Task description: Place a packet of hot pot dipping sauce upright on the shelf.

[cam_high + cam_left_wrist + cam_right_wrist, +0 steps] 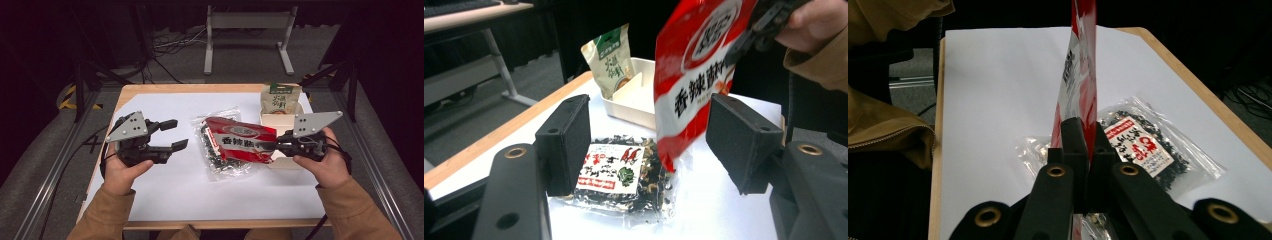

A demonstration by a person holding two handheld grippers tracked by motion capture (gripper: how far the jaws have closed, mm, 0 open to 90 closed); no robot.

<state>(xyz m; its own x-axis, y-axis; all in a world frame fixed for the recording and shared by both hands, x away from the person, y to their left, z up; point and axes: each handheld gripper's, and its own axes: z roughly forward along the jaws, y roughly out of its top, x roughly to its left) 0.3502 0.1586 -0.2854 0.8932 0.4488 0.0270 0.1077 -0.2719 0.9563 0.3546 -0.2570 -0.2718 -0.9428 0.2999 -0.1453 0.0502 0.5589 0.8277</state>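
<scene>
From the high view, the right gripper [276,145] pinches one end of a glossy red snack bag [240,140], a flat foil pouch with white lettering, lifted above the white paper sheet [165,195] that covers the wooden table [150,89]. The bag's long axis runs across the table, from the gripper toward the left. Under it lies a clear crinkly packet [220,162] of dark bits. Behind the bag sits a shallow white tray [280,120], with a pale green-topped pouch [280,97] standing at its far end. The left gripper [175,135] is off to the left, jaws spread wide and holding nothing.

In the left gripper view, the square black pads [569,140] stand well apart with nothing between them. The red snack bag [694,80] hangs upright beyond them, gripped at its top by the right gripper [736,47]. The clear crinkly packet [624,175] lies flat below, and the white tray [634,100] and the pale green-topped pouch [609,60] sit farther back.

In the right gripper view, the jaws are clamped tight on the red snack bag [1083,75], seen edge-on as a thin sheet stretching away. The clear crinkly packet [1148,145] lies beside it on the white paper sheet [998,90].
</scene>
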